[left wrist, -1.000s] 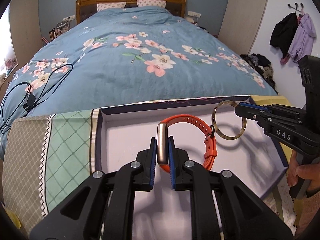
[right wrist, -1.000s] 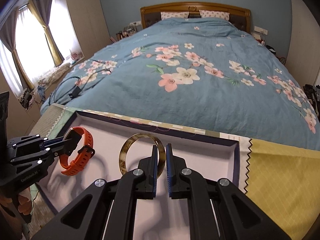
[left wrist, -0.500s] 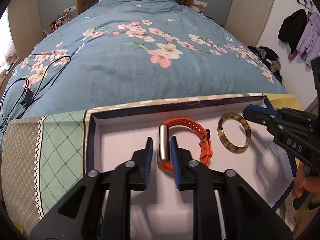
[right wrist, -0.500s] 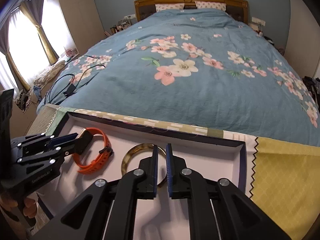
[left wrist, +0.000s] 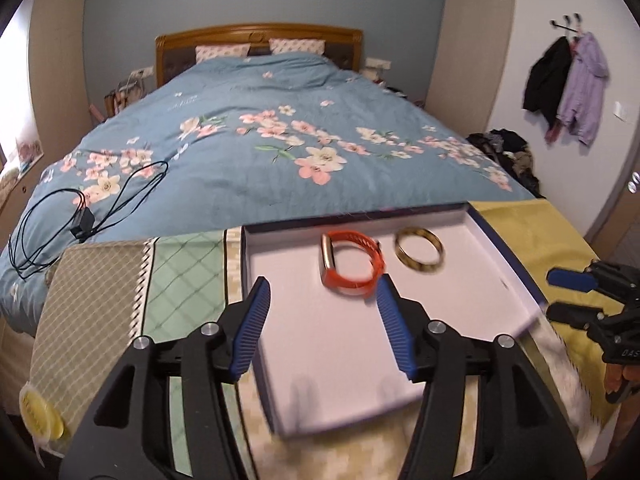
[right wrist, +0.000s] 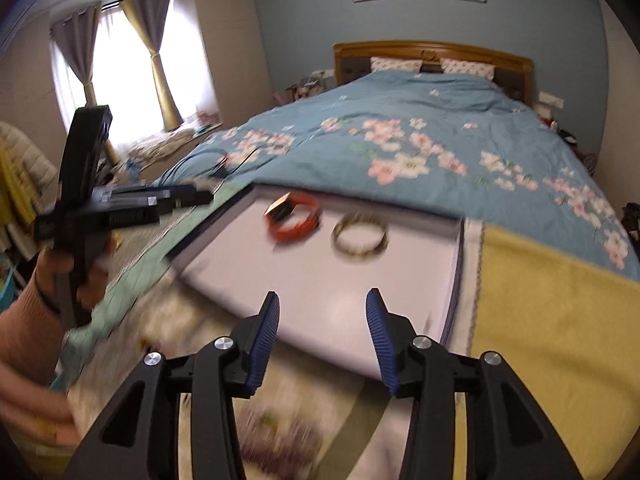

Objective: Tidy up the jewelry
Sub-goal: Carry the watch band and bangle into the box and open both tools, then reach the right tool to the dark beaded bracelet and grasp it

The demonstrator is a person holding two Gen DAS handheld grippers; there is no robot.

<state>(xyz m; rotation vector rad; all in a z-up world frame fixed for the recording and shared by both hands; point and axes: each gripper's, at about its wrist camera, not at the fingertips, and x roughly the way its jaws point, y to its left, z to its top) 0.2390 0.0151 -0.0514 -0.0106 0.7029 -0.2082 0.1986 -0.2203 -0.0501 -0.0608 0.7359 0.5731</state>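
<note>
Release is done on my left wrist view: the left gripper (left wrist: pixel 322 322), clamped on the orange smartwatch (left wrist: pixel 352 263) a second ago, now stands wide apart and backed off, leaving it beside the tortoiseshell bangle (left wrist: pixel 419 249) in the white-lined tray (left wrist: pixel 360 352), so both look placed. On the right wrist view my right gripper (right wrist: pixel 322 340) is likewise spread and empty. Only "DAS" is readable, on its body.

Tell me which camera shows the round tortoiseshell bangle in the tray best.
The left wrist view: the round tortoiseshell bangle lies sharp and unobstructed beside the orange watch band. The right wrist view shows the whole bangle too, but motion-blurred.
</note>
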